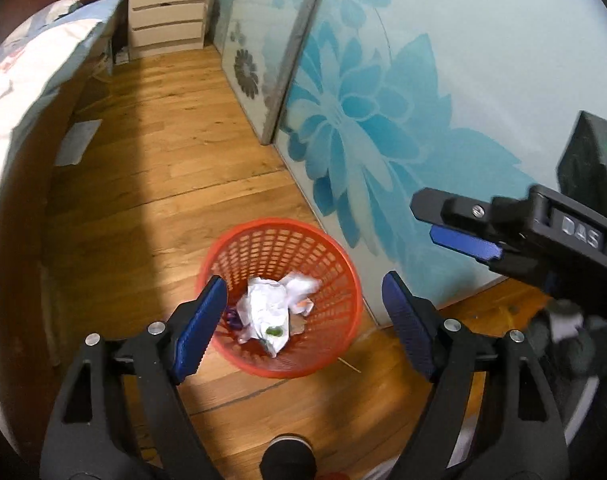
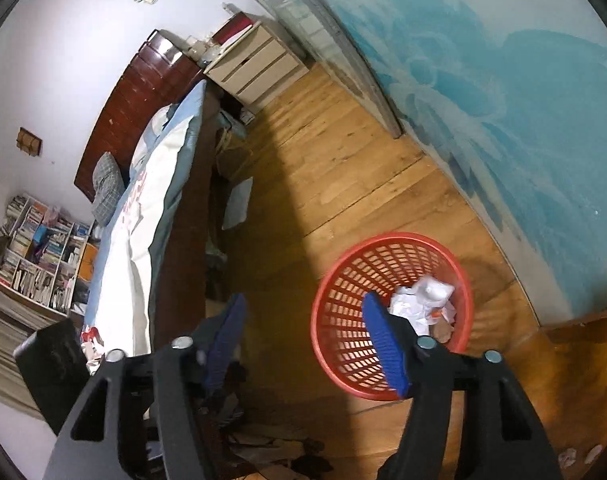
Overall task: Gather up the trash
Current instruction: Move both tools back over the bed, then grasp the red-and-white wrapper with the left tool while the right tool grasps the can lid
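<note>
**Left wrist view: both grippers empty over the bin**

Left wrist camera looks down between my left gripper (image 1: 303,320), its blue pads spread wide with nothing between them. Below sits the red bin (image 1: 263,364) on the wood floor (image 1: 163,160), crumpled paper (image 1: 271,308) inside. My right gripper (image 2: 303,340) is also spread and empty, just beside the bin (image 2: 343,344), near the bed (image 2: 143,220).
</note>
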